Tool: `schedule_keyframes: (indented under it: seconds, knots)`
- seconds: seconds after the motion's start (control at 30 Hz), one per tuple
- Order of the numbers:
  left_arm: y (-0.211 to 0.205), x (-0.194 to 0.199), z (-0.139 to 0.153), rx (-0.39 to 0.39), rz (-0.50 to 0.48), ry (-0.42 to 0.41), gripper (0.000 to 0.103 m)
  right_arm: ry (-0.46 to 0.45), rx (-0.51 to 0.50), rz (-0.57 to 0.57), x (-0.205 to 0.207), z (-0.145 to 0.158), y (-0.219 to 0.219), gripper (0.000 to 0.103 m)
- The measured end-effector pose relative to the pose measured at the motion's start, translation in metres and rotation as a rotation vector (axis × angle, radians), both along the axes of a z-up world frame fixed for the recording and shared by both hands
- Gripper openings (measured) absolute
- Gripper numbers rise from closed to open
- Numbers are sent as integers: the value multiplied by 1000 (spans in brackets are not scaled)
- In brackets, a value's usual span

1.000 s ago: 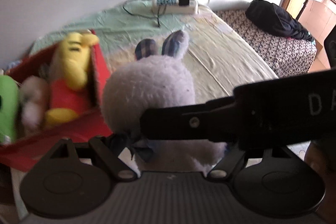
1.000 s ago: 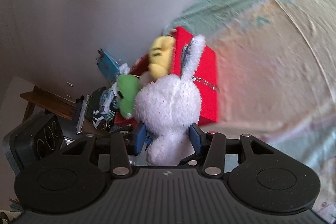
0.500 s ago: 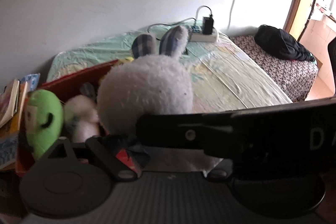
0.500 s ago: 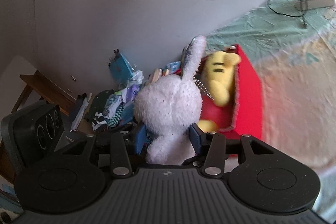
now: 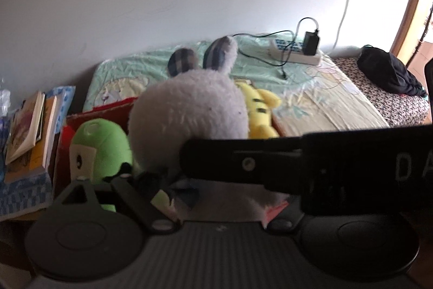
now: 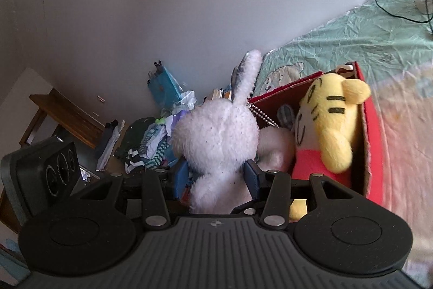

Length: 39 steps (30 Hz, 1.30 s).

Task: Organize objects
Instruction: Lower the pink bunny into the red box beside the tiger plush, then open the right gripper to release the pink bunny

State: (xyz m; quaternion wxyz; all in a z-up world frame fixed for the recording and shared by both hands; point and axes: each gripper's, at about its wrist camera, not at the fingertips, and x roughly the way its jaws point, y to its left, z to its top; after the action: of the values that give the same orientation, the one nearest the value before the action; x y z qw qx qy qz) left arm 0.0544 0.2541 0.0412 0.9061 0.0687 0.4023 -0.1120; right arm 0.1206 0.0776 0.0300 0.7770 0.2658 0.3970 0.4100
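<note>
A white rabbit plush (image 5: 189,110) with checked ears fills the middle of the left wrist view. My right gripper (image 6: 216,176) is shut on its body (image 6: 216,132), one blue pad on each flank. My left gripper (image 5: 208,186) has its jaws wide around the rabbit's lower body. Its left finger (image 5: 146,180) lies against the plush; the other is hidden behind the right gripper's black body (image 5: 297,161). Just behind the rabbit stands the red box (image 6: 370,142) on the bed. It holds a yellow tiger plush (image 6: 330,121), a green plush (image 5: 100,148) and a white plush (image 6: 273,142).
Books (image 5: 29,132) are stacked left of the box. A power strip (image 5: 295,53) with cables lies at the far end of the bed, and dark clothing (image 5: 389,72) at the right. Beside the bed are a clothes pile (image 6: 146,145) and a wooden bench (image 6: 67,118).
Both grippers have moved left with the rabbit, from in front of the box's right wall to its open top. The green plush and the books have come into the left wrist view.
</note>
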Motion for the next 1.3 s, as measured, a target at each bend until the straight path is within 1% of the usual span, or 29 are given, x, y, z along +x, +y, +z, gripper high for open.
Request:
schedule_keyframes:
  seconds: [0.1,0.27,0.37,0.43,0.5,0.57,0.7,0.77,0.9,1.0,1.1,1.23,1.3]
  knots:
    - [9,9,-7,-3,13,22,85,31,4,2,8,-8,6,48]
    - [12,24,-20,5,21,43,82,32,-17,-4,17,-16,11,47]
    - [13,31,-29,18,24,55,82,50,-36,-22,25,-24,12,44]
    - [13,36,-34,26,25,60,83,57,-51,-34,30,-29,12,44]
    - [13,41,-39,36,30,65,83,61,-45,-38,32,-31,12,43]
    - [13,45,-43,39,36,71,90,57,-46,-45,32,-31,12,43]
    - [11,47,-44,41,32,69,94,57,-48,-64,34,-34,8,43]
    - [10,47,-46,52,34,65,98,69,-46,-77,37,-37,6,43]
    - [12,46,-49,45,40,81,100,82,-56,-89,35,-39,1,44]
    - [10,45,-49,55,47,90,101,84,-64,-102,31,-37,-2,47]
    - [10,40,-47,68,56,84,100,65,-74,-115,26,-31,-3,47]
    - [13,33,-38,75,77,75,100,6,-129,-165,15,-17,-8,47]
    - [13,28,-33,73,84,71,100,-25,-172,-194,8,-9,-10,47]
